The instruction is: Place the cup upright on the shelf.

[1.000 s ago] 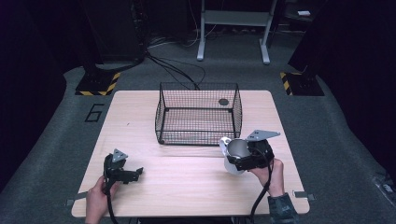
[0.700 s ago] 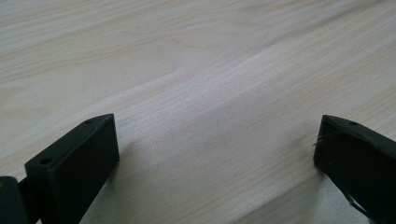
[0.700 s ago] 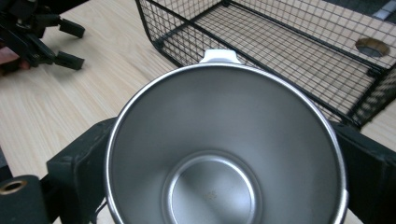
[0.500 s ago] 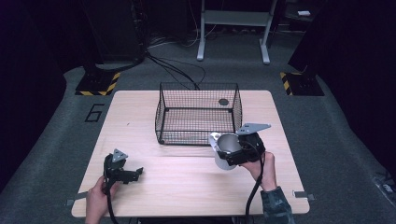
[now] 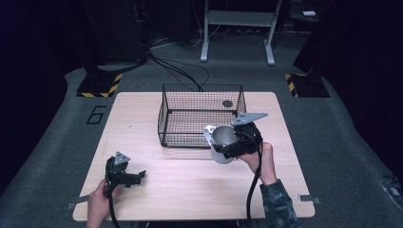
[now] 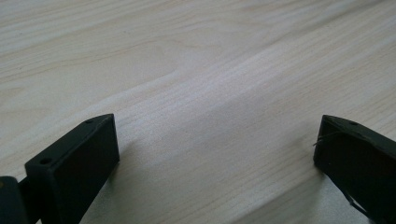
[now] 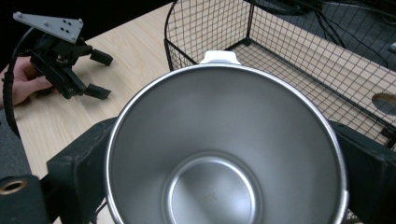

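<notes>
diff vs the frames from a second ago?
The right gripper, shut on the steel cup, carried it left and toward the wire basket; the cup now hangs at the basket's near edge. The left gripper stayed open, low on the table.

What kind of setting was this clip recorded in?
Probably a lab or recording studio: a lone wooden table on grey carpet, hazard-striped stand bases, trailing floor cables, dark surroundings.

cup (image 5: 222, 142) just before basket (image 5: 166, 110), in right claw (image 5: 233, 143)

Wooden table (image 5: 190, 190); small dark disc (image 5: 227, 103).
</notes>
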Action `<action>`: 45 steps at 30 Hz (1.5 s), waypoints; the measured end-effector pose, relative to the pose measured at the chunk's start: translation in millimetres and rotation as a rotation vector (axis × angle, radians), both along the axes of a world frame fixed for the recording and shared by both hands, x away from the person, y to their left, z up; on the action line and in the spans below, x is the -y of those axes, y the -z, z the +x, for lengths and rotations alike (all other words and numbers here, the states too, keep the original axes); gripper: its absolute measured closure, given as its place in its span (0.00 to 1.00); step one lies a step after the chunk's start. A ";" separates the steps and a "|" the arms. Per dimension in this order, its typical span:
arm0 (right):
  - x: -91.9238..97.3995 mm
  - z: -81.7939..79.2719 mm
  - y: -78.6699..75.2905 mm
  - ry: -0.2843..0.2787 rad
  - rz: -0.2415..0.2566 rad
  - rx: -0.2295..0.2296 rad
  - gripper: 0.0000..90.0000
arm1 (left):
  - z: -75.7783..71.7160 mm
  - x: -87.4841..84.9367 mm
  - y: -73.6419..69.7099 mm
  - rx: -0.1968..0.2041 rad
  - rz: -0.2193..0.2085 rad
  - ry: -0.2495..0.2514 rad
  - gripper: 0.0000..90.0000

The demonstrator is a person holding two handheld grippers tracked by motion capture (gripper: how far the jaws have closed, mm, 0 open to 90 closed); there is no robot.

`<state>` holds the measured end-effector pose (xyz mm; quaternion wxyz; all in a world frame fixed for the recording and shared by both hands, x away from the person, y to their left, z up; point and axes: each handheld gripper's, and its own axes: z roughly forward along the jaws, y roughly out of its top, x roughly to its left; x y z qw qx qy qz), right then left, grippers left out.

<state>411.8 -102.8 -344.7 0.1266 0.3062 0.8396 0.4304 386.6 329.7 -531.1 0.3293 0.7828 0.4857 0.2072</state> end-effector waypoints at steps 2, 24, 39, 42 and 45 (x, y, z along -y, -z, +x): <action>-3.3 2.2 -4.8 -0.008 0.002 0.004 0.06 | 0.0 0.0 0.0 0.000 0.000 0.000 0.00; -33.9 39.6 -42.6 -0.025 -0.044 0.026 0.06 | 0.0 0.0 0.0 0.000 0.000 0.001 0.00; -43.0 73.0 -48.6 0.011 -0.069 0.014 0.06 | -0.1 0.0 0.0 0.000 0.001 0.000 0.00; -46.1 80.7 -47.0 0.011 -0.073 0.017 0.06 | -0.1 0.0 0.0 0.000 0.000 0.000 0.00; -50.8 89.6 -42.9 0.022 -0.076 0.007 0.06 | -0.1 0.0 0.1 0.001 0.000 0.000 0.00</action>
